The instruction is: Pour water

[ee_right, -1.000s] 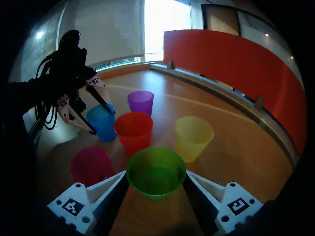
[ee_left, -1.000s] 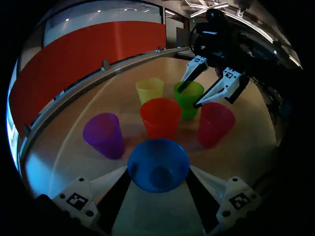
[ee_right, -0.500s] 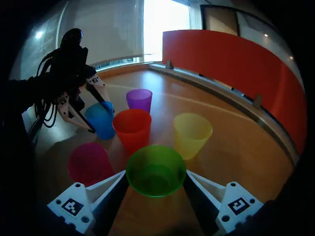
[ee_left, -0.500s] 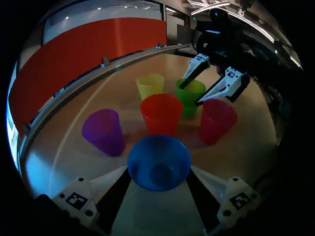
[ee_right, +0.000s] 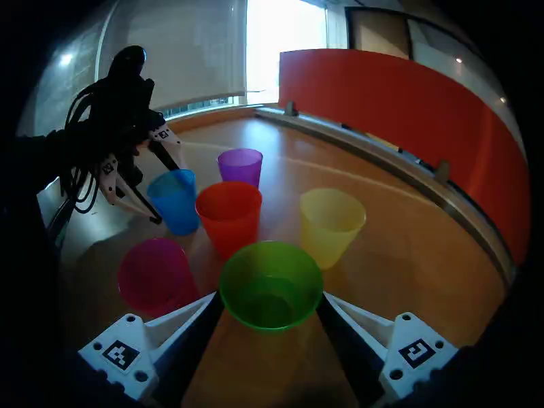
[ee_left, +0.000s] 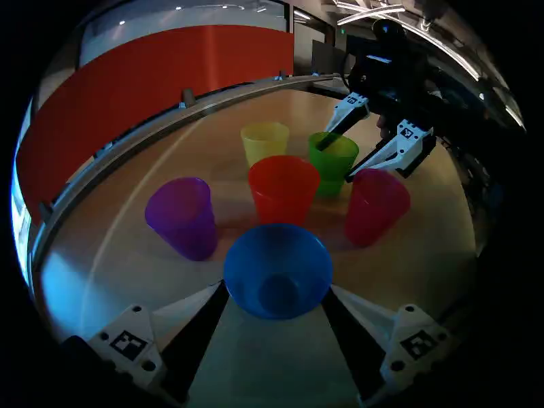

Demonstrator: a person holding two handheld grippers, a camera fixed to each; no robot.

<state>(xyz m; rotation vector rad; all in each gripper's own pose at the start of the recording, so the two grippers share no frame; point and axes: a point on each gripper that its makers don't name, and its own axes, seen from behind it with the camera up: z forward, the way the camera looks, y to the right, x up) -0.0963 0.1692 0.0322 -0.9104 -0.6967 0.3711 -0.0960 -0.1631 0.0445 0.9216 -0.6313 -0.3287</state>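
Six plastic cups stand close together on a wooden table [ee_left: 170, 163]. In the left gripper view my left gripper [ee_left: 275, 285] is shut on the blue cup [ee_left: 277, 270], one finger on each side. Beyond it are the purple cup [ee_left: 180, 216], red cup [ee_left: 283, 187], yellow cup [ee_left: 264, 141] and magenta cup [ee_left: 375, 204]. Farther off, my right gripper [ee_left: 334, 163] is shut on the green cup [ee_left: 332, 160]. In the right gripper view the green cup [ee_right: 270, 285] sits between my right gripper's [ee_right: 269, 299] fingers, and the left gripper [ee_right: 168, 195] clasps the blue cup [ee_right: 173, 198]. Whether either cup holds water I cannot tell.
A red partition [ee_left: 136, 75] runs behind a metal rail [ee_left: 204, 105] at the table's far edge. A bright window [ee_right: 279, 41] lies beyond the table. A dark-sleeved arm [ee_right: 41, 163] holds the left gripper. Bare tabletop [ee_right: 408, 251] stretches to the right of the yellow cup [ee_right: 331, 224].
Both held cups have crept slightly upward and nearer their cameras. The far gripper in each view has shifted a little with its cup. The other cups stay put.
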